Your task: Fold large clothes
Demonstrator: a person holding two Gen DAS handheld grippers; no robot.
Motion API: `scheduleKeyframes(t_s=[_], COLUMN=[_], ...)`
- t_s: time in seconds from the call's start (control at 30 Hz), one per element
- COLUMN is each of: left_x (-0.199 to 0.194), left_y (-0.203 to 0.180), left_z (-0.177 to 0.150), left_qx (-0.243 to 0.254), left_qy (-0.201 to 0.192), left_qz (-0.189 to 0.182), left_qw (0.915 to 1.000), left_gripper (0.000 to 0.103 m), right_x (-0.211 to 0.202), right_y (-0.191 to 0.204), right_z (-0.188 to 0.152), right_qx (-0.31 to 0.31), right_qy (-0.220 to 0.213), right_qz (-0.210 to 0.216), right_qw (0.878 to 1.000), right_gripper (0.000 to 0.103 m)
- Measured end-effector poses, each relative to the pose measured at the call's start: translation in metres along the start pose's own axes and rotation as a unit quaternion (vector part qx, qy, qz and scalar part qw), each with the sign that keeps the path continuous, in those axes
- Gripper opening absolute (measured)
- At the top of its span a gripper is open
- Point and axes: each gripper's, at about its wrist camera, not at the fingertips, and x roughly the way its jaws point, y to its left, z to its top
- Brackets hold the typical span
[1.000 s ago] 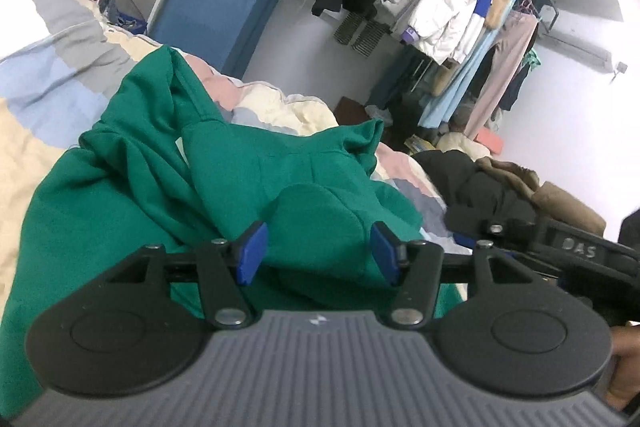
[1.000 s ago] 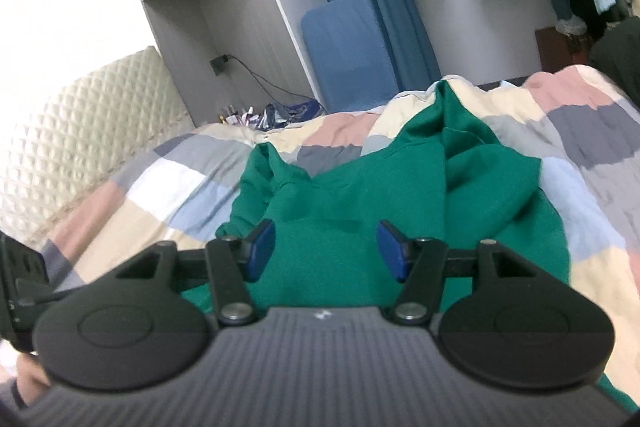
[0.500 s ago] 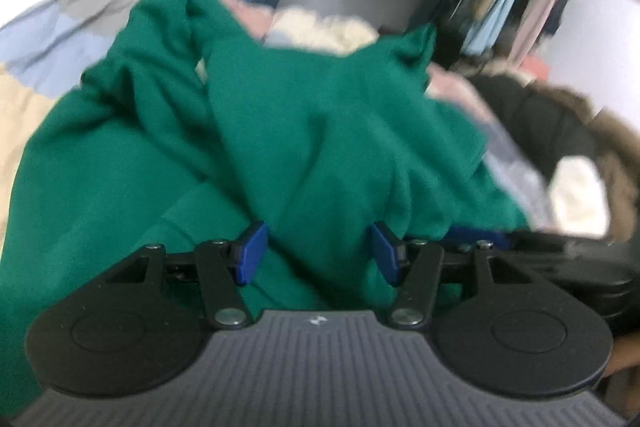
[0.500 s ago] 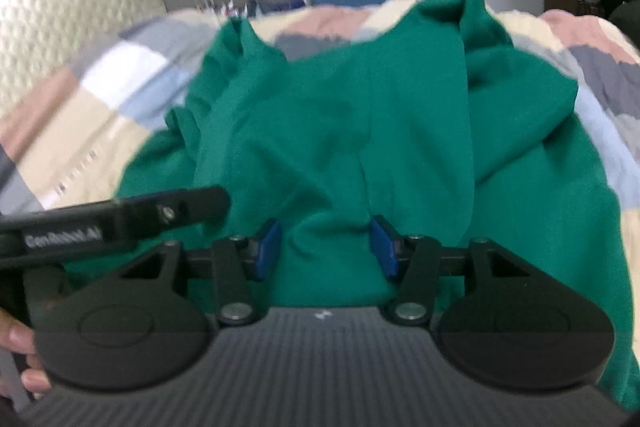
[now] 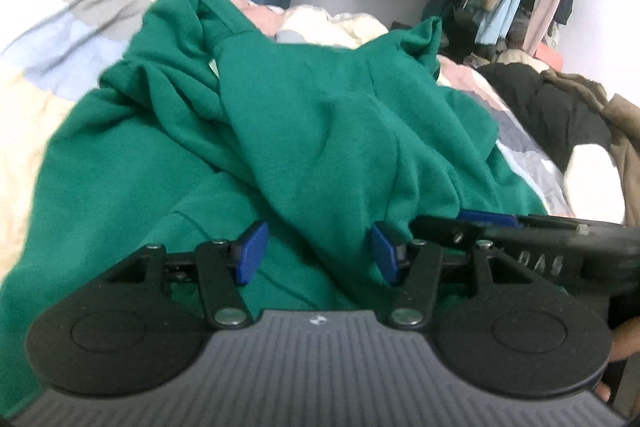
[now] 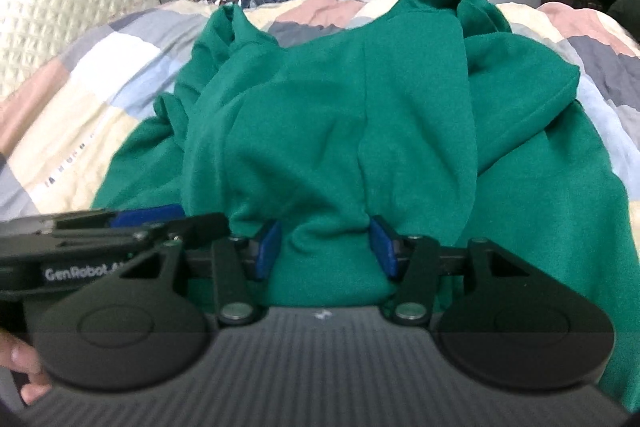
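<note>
Low in both frames, each gripper now sits down in the green garment [image 6: 360, 131], which a second ago lay farther off. The right gripper [image 6: 324, 247] has just been closing, a bunched fold pinched between its pads; the left gripper [image 5: 316, 251] stands half-wide around cloth. The garment fills mid-frame on the patchwork quilt [image 6: 120, 67].

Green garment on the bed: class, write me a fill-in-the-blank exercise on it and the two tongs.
1. The crumpled garment is coloured ____.
2. It lies on a patchwork quilt covering a ____.
3. The pads of the right tongs are coloured ____.
4. In the left wrist view, the left tongs have green ____ between them.

Missing words: green; bed; blue; fabric
</note>
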Motion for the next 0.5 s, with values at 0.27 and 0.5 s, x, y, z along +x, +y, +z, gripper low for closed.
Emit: scheduleKeyframes(t_s=[0.27, 0.5], left_x=[-0.060, -0.108], left_y=[0.005, 0.017], left_z=[-0.007, -0.019], left_qx=[-0.014, -0.043], left_qy=[-0.014, -0.016], left_qz=[0.021, 0.033], left_qw=[0.9996, 0.9984], left_gripper=[0.063, 0.063], right_x=[-0.066, -0.111], right_y=[-0.011, -0.038], right_z=[0.002, -0.013], right_qx=[0.036, 0.076], right_qy=[-0.032, -0.032], right_qz=[-0.017, -0.062], right_qw=[0.999, 0.995], right_gripper=[0.052, 0.053])
